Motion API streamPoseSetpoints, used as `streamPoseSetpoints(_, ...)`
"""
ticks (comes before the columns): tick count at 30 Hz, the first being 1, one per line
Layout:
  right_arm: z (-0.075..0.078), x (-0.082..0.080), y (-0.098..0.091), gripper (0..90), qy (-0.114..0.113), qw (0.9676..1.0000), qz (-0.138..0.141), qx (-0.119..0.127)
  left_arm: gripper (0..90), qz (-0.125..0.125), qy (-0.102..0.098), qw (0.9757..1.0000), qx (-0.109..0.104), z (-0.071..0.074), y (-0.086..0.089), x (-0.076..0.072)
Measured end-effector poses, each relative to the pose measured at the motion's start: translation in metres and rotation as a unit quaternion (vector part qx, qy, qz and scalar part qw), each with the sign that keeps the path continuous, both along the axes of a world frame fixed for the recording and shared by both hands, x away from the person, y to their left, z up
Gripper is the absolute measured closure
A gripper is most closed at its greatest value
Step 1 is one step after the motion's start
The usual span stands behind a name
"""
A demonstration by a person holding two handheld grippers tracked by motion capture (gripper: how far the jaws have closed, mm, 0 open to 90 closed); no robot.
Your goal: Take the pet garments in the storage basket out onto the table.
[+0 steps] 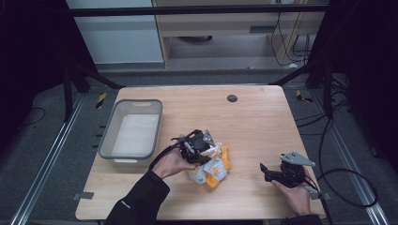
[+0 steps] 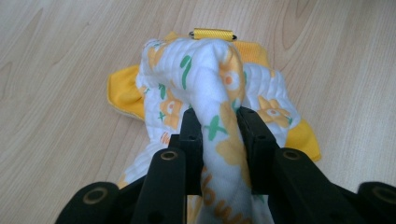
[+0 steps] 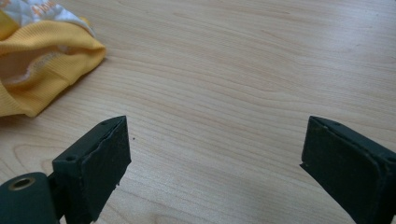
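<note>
**Left hand-held gripper pinches a printed cloth; right one stands wide apart**

On the wooden tabletop lies a crumpled cloth item, white quilted fabric printed with orange flowers and green marks, with yellow ribbed edging. It sits near the middle of the front half, just right of a grey plastic bin that rests by the left edge.

The left hand-held gripper is clamped on a raised fold of the white printed fabric, its two black jaws pressing the fold from both sides. Orange lettering runs along the cloth below the jaws, but only fragments show and no word can be read. A yellow webbing loop with a metal ring lies at the far edge of the cloth.

The right hand-held gripper hovers low over bare wood with its jaws spread wide and nothing between them. It is well apart from the cloth, to the right. A small dark round disc sits near the far edge of the tabletop.
</note>
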State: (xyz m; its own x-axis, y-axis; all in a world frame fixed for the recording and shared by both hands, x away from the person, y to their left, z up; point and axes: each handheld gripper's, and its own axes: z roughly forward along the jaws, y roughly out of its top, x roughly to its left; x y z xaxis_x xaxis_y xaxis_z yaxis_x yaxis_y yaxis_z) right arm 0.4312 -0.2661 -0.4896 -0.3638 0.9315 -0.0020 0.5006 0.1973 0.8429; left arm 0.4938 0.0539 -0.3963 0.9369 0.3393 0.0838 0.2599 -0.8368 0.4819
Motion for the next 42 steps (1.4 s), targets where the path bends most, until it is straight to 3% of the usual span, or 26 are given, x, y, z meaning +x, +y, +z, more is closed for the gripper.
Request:
streamPoseSetpoints(13, 0.0, 0.0, 0.0, 7.7, 0.0, 1.0, 0.0, -0.001, 68.3, -0.003, 0.007, 1.0, 0.001, -0.014, -0.002, 0.0)
streamPoseSetpoints(17, 0.0, 0.0, 0.0, 7.6, 0.001, 1.0, -0.001, -0.001, 65.6, 0.0, 0.01, 0.9999, -0.008, -0.016, 0.0, 0.0)
streamPoseSetpoints(31, 0.0, 0.0, 0.001, 7.3, 0.002, 1.0, -0.001, -0.001, 37.0, 0.026, 0.018, 0.9994, -0.012, -0.025, 0.004, 0.0)
streamPoseSetpoints(42, -0.001, 0.0, 0.001, 7.3, 0.001, 1.0, -0.002, -0.005, 27.2, 0.04, 0.008, 0.9986, -0.032, -0.022, 0.016, -0.005)
